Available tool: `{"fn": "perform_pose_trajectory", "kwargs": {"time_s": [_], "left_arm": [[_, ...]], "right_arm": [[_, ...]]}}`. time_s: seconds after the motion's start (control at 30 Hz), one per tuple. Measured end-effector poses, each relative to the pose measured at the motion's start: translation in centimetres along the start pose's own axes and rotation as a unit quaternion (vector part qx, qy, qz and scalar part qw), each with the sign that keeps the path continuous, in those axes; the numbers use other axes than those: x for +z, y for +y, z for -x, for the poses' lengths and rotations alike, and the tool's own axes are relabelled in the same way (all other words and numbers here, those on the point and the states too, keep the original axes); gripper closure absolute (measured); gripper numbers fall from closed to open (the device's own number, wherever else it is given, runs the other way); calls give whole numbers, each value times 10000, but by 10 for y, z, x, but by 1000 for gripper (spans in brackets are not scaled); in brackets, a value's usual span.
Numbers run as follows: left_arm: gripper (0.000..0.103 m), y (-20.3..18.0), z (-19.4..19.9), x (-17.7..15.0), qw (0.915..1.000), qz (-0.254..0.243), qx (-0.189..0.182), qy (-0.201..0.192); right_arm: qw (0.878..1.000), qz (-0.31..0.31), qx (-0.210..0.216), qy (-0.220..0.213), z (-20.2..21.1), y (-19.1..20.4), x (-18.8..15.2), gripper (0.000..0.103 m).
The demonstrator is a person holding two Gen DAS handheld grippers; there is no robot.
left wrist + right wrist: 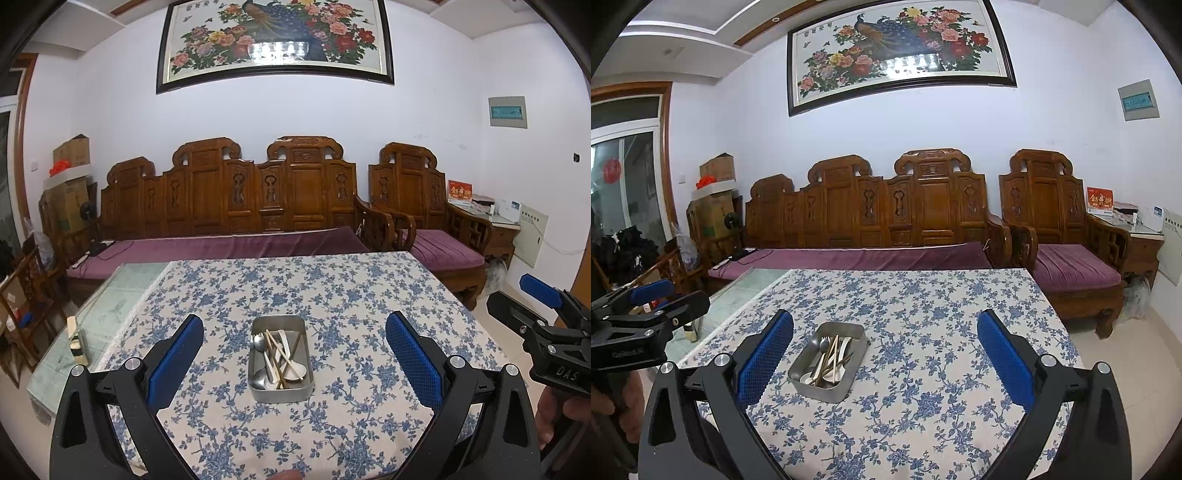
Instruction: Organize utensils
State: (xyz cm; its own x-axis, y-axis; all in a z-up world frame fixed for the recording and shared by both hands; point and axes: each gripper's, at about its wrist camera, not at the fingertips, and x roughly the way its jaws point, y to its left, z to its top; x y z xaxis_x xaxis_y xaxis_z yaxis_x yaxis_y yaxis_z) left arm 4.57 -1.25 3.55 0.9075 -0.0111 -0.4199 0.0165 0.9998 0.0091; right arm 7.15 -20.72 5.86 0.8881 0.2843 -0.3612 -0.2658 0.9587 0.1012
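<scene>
I have the counter (pixel 351 288) in front of me, spread with a blue-flowered cloth that leaves a strip of glass top bare along my left. On the cloth stands one steel tray (pixel 258 389), a shallow rectangular tin, and nothing else rests on the cloth that I can see.

All the utensils (pixel 280 354) lie inside that tray: a metal spoon (pixel 258 343), a metal fork (pixel 823 341), white plastic spoons (pixel 295 371) and a few chopsticks (pixel 275 349), crossing one another in a loose heap rather than lined up by kind. That fits two stages equally well, I judge: a jumble waiting to be sorted, or everything already gathered into one container as the tidy end. I can't settle which from here.

I hold both tools raised and back from the tray, probably to keep the whole tin in sight. My left tongs (pixel 293 363) stand wide open and empty; the tray sits centred between the blue pads, beyond their tips, touching neither. My right tongs (pixel 884 363) are also spread wide, holding nothing; from there the tray lies ahead and toward the left pad, clear of it.
</scene>
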Motion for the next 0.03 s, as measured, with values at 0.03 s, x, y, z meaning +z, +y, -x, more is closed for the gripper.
{"fn": "perform_pose_trajectory", "kwargs": {"time_s": [0.03], "left_arm": [[8,0,0,0,10000,1,-3,9]], "right_arm": [[10000,-1,2,-3,0,0,0,3]]}}
